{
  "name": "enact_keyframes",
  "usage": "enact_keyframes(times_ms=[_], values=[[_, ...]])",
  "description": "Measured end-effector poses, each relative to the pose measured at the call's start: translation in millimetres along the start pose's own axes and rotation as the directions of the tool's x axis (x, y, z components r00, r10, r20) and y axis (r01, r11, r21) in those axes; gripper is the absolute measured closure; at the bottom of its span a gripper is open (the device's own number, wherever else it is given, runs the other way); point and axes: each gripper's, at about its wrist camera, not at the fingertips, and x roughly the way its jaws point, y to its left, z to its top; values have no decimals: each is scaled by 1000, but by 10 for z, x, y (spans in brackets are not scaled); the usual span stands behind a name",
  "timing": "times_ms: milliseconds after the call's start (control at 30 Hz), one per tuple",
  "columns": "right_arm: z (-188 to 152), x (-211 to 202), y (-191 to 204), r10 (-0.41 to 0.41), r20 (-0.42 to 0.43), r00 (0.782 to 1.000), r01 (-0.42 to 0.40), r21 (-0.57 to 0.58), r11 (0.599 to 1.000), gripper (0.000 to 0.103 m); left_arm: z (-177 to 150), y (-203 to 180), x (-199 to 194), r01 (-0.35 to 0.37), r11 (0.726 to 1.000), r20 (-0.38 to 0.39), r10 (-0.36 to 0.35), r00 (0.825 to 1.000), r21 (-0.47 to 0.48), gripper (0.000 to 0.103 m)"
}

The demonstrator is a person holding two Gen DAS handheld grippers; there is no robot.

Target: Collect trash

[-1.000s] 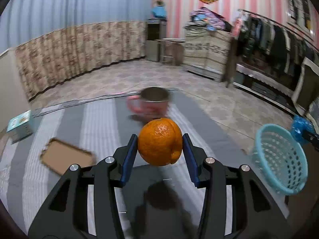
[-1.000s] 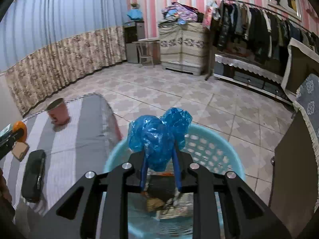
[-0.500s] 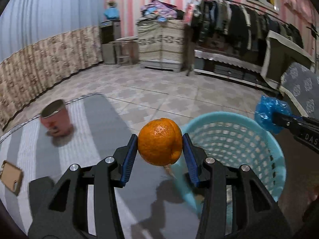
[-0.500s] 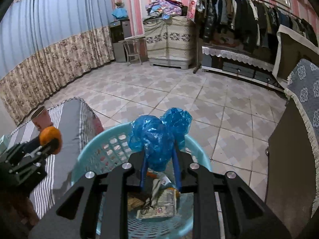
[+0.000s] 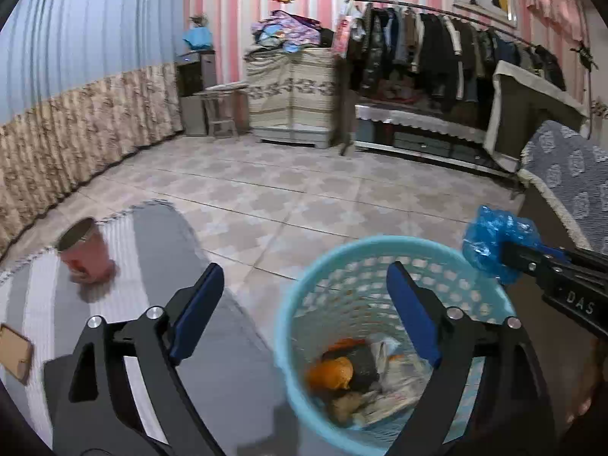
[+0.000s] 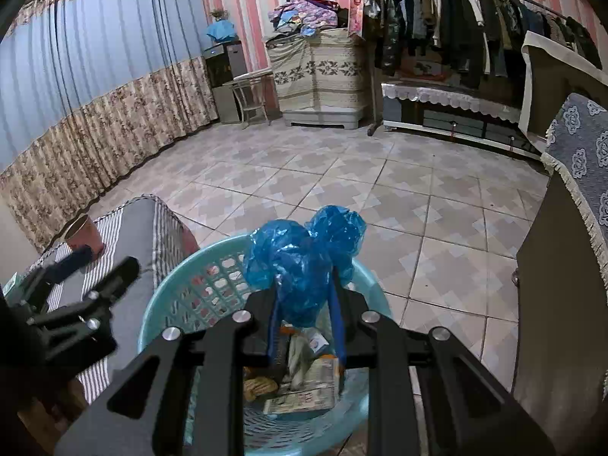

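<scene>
A light-blue plastic basket [image 5: 292, 304] [image 6: 163, 296] stands on the floor beside the striped table [image 5: 152, 250]. It holds paper scraps, peels and an orange [image 5: 330, 374] lying at the bottom. My left gripper [image 5: 304, 277] [image 6: 97, 268] hovers over the basket's left rim, its jaws opening wide with nothing between them. My right gripper [image 6: 304, 296] [image 5: 507, 254] hangs over the basket, shut on a crumpled blue plastic bag [image 6: 300, 258] [image 5: 494, 239] that bulges above its fingers.
A pink cup [image 5: 85, 258] [image 6: 83, 233] stands on the table's far end and a brown card [image 5: 15, 349] lies at its left edge. An armchair with a blue lace cover [image 5: 570, 174] is right of the basket. Tiled floor, a clothes rack and cabinets lie beyond.
My left gripper swung right from above the table to above the basket and opened; the orange it held now lies in the basket. The right gripper kept its hold on the bag.
</scene>
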Motion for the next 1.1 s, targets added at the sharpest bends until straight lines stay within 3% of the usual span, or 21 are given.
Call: enact_keyframes(times_ms=[67,333,367,433,467,533,600,733,900,1000,1100], values=[[0,19,62,3,-5,1000,-3,-17,1000,81,32,115,-76,-31,999,17,31,999,-7,7],[-17,162,201,48,-31,998,-49,-28,998,77,130,517,-362,-117,992,53,120,991,-53,5],[-21,188,213,57,-39,998,-58,-23,998,72,127,549,-400,-123,991,57,126,990,-57,5],[-46,257,233,68,-57,996,-68,-12,998,50,93,586,-479,-131,989,64,135,989,-62,5],[-63,285,244,67,-62,996,-68,-8,998,33,74,618,-534,-136,989,66,140,988,-62,5],[-79,332,279,49,-64,997,-50,-12,999,27,45,676,-614,-148,987,68,152,986,-59,5],[-102,354,317,45,-70,997,-46,-16,999,14,-1,750,-733,-166,984,74,170,983,-64,5],[-128,270,414,15,-42,999,-17,-48,999,6,-134,953,-1003,-197,975,84,206,975,-104,5],[-191,10,587,16,15,1000,-16,-52,999,5,-370,1251,-1376,-271,951,86,285,955,-149,5],[-255,-174,789,59,50,997,-55,-86,995,5,-497,1437,-1612,-281,942,90,301,949,-185,5],[-344,-380,1041,127,77,989,-115,-144,983,5,-631,1559,-1824,-324,927,97,346,933,-190,5]])
